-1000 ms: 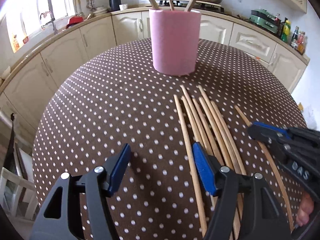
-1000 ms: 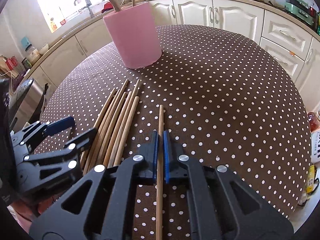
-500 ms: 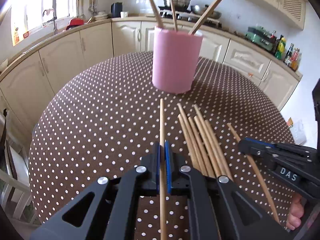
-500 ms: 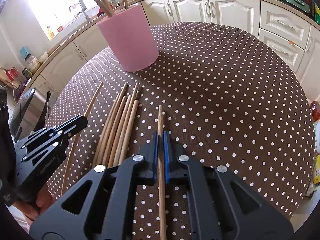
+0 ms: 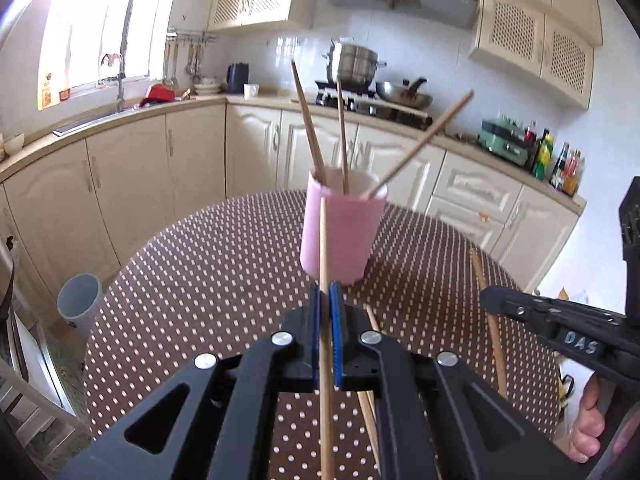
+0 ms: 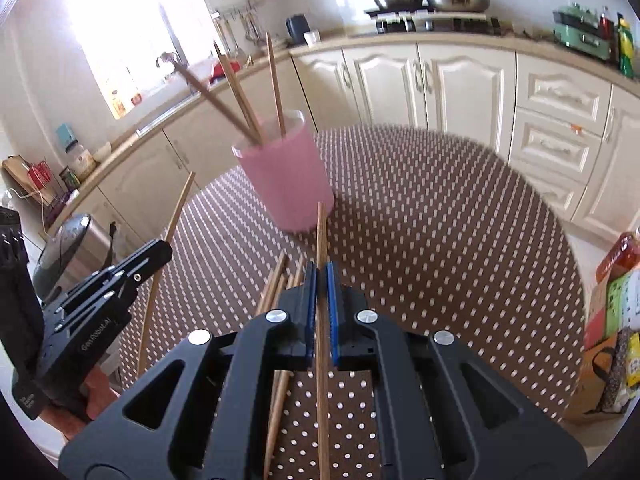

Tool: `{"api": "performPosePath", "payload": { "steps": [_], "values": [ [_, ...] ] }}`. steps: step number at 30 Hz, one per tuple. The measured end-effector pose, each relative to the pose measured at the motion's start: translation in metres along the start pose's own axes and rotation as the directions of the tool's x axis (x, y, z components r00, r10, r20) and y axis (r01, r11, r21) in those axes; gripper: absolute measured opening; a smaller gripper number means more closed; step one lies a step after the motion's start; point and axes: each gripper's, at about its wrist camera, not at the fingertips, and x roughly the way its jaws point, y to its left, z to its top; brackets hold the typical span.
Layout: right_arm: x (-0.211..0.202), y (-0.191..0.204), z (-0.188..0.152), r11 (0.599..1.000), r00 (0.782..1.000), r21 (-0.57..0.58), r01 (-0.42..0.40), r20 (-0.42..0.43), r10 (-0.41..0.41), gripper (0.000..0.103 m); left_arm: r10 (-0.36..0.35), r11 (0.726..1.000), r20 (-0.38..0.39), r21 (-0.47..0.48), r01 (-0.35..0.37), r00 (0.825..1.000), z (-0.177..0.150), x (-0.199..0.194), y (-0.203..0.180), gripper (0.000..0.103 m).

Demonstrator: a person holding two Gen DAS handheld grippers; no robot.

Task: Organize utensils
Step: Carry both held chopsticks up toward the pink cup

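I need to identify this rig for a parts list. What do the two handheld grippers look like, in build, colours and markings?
Both are matte black plastic with angular arms, triangular cut-outs and round silver bolts. Each finger carries a ribbed blue pad. Seen from the side, the right gripper bears white lettering "DAS", and the left gripper has faint grey lettering I cannot read for sure. No cables or sleeves are visible.

We see our right hand-held gripper point(image 6: 319, 280) clamped on one wooden chopstick point(image 6: 321, 236), its tip toward the pink cup point(image 6: 286, 178) holding three chopsticks point(image 6: 240, 96). Loose chopsticks point(image 6: 276, 284) lie on the dotted desk point(image 6: 440, 216); our left hand-held gripper point(image 6: 158, 250) grips another.
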Motion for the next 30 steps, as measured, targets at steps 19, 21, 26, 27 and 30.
{"api": "performPosePath", "payload": {
  "steps": [19,21,26,27,30],
  "values": [
    [-0.059,0.015,0.037,0.999,0.982,-0.047,-0.012,0.189,0.021,0.006,-0.06,0.998,0.142,-0.013,0.062,0.988,0.031,-0.021,-0.003,0.006],
    [-0.064,0.015,0.046,0.999,0.977,-0.048,-0.015,0.211,0.025,0.006,-0.05,0.999,0.157,0.001,0.05,0.986,0.038,-0.023,-0.006,0.006],
    [-0.074,0.019,0.064,0.998,0.963,-0.063,-0.011,0.267,0.027,0.006,-0.029,0.999,0.195,0.039,0.022,0.98,0.063,-0.028,-0.018,0.006],
    [-0.077,0.02,0.07,0.998,0.959,-0.068,-0.008,0.281,0.026,0.006,-0.025,0.999,0.2,0.042,0.017,0.98,0.068,-0.028,-0.019,0.006],
    [-0.083,0.024,0.083,0.997,0.951,-0.076,0.001,0.308,0.023,0.006,-0.007,0.999,0.217,0.043,-0.003,0.976,0.085,-0.031,-0.02,0.006]
  ]
}}
